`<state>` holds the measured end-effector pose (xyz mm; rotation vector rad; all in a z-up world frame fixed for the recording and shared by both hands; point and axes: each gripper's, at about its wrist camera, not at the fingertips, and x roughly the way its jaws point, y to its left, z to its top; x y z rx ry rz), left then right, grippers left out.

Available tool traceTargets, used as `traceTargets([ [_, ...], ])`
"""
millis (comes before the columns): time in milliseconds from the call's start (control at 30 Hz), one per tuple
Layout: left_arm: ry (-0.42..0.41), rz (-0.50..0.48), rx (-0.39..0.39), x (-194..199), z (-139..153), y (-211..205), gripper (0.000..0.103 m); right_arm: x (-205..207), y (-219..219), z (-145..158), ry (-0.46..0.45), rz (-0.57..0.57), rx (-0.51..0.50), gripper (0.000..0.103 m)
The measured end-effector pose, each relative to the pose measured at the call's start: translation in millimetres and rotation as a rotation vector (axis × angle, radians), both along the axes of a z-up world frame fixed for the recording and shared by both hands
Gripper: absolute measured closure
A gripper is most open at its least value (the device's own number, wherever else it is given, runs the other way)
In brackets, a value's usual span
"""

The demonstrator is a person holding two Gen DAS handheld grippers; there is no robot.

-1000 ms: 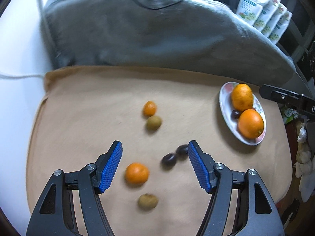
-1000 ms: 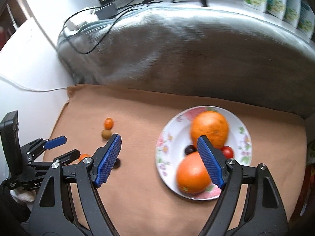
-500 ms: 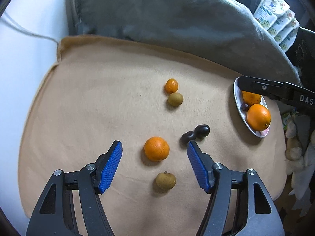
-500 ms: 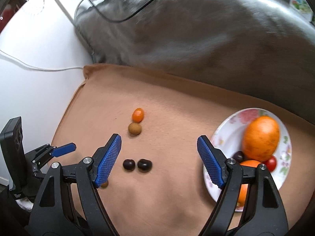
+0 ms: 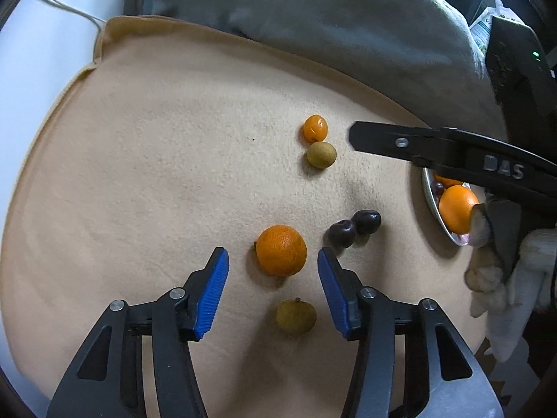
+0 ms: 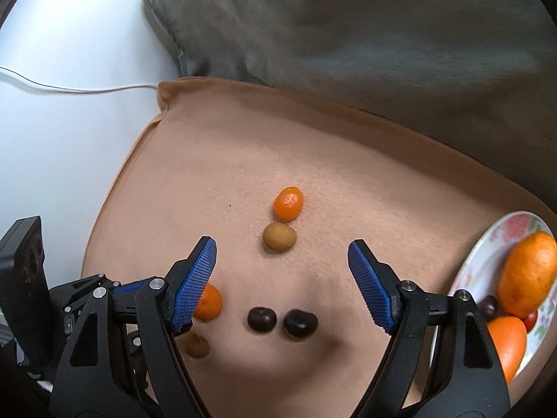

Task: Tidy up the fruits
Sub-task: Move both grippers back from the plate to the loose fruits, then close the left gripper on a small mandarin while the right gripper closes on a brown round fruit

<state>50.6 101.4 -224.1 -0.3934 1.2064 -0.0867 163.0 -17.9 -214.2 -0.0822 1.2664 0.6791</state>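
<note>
Now left gripper jaws apart, mandarin sitting between tips, just toward 12 o'clock; round, no long axis; left arm nearest. Right gripper jaws apart, empty, brown fruit between tips, two dark plums toward 6 o'clock. Plate at 3 o'clock holds two oranges, dark fruit, red one.

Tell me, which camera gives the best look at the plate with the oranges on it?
The right wrist view: the plate shows its flowered rim and the fruit on it, though the frame edge crops it. In the left wrist view the plate is a thin sliver, mostly hidden behind the right gripper.
</note>
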Motion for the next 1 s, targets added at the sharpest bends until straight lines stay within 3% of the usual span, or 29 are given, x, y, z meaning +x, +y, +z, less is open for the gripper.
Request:
traceTargets([
  [133, 0.009, -0.001, -0.018, 2.0, -3.0, 2.1, 0.059, 3.8, 9.9, -14.4, 0.022, 0.015, -0.014, 0.031],
  [333, 0.022, 0.007, -0.042, 2.8, -7.1, -0.4, 0.060, 5.4, 20.9, -29.3, 0.040, 0.030, -0.032, 0.039],
  [1000, 0.037, -0.034, -0.018, 15.4, -12.2, -11.8, 0.072, 8.0, 35.4, -46.9, 0.050, 0.068, -0.070, 0.065],
])
